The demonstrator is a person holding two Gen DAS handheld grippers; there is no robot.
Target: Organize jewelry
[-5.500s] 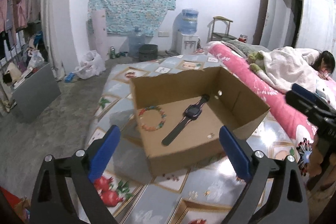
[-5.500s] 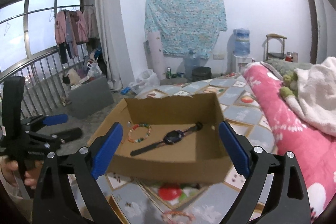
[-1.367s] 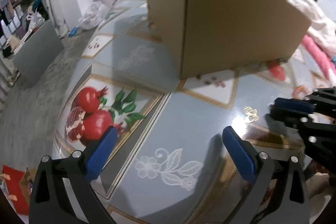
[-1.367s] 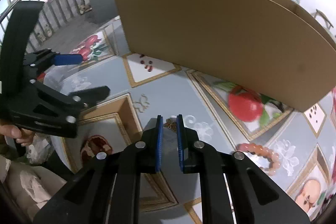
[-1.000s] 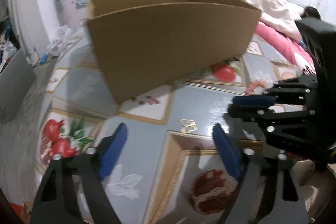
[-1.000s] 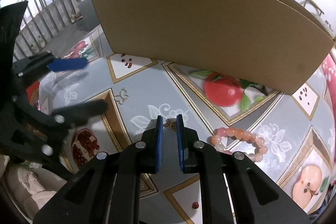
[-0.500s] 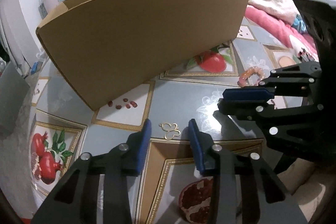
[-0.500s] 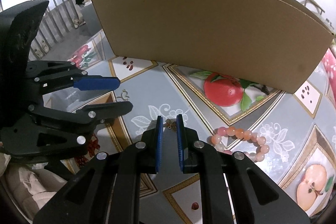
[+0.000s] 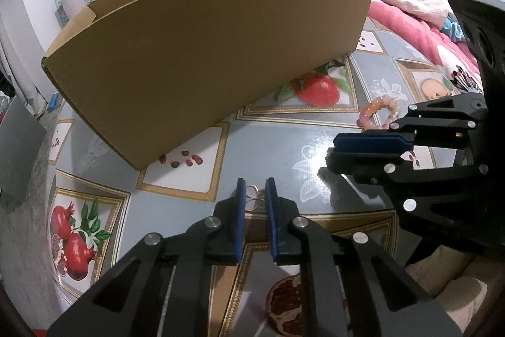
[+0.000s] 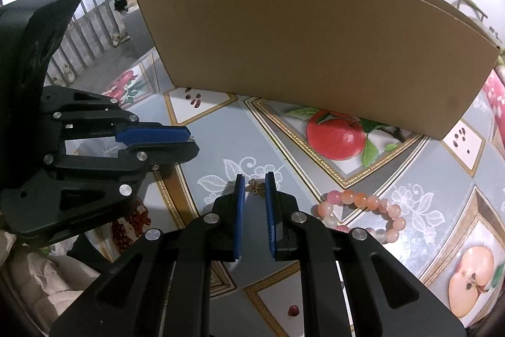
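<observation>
Jewelry lies in front of a cardboard box point(image 9: 208, 59) that fills the upper half of both wrist views and stands on a tablecloth point(image 9: 271, 147) printed with fruit and gold-edged squares. In the left wrist view, a small gold charm point(image 9: 253, 196) of wire loops sits at lower centre, between the blue pads of the left gripper point(image 9: 252, 193); the jaws have just been closing and now stand narrow, the pads at the charm's two sides, though a firm pinch cannot be confirmed. In the right wrist view, a dark bronze charm point(image 10: 257, 188), shaped like a small winged insect, sits at the tips of the right gripper point(image 10: 252, 186), whose jaws are drawn in to a narrow gap with the pads against the piece. A pink and orange bead bracelet point(image 10: 363, 210) lies on the cloth at lower right of that view, just beside the right gripper's fingers and not held; the same bracelet shows at centre right of the left view, partly hidden behind the right gripper. Each gripper appears in the other's view, the two near each other above the cloth. A pink blanket point(image 9: 419, 30) and a white one lie at the upper right of the left view.
</observation>
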